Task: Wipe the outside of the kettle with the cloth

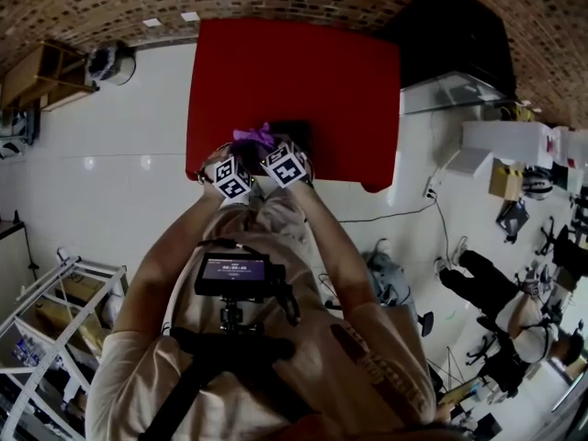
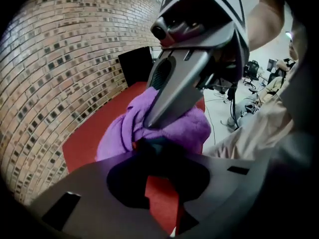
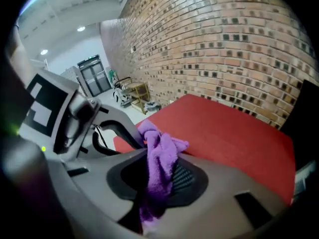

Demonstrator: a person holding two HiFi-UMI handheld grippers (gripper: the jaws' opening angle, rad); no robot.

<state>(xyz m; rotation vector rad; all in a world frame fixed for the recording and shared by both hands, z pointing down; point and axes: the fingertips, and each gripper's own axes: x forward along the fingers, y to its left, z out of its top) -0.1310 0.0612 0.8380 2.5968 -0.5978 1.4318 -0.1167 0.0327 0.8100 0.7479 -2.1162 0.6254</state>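
Observation:
My right gripper [image 3: 157, 183] is shut on a purple cloth [image 3: 160, 156], which bunches up between its jaws. In the left gripper view the right gripper [image 2: 145, 125] comes down from the upper right and presses the cloth [image 2: 174, 128] onto something dark. That dark thing is the kettle [image 2: 154, 146], almost wholly hidden under the cloth. My left gripper [image 2: 155, 152] has its jaws nearly closed with the tips on this dark part. In the head view both grippers sit side by side at the red table's [image 1: 294, 72] near edge, with the cloth [image 1: 254, 137] and the dark kettle [image 1: 294, 134] just beyond them.
A brick wall [image 3: 224, 44] runs along the far side of the table. White floor surrounds the table, with a wooden shelf [image 1: 41, 72] at the far left, a metal rack [image 1: 55, 310] near left, and seated people and office chairs [image 1: 496, 292] at the right.

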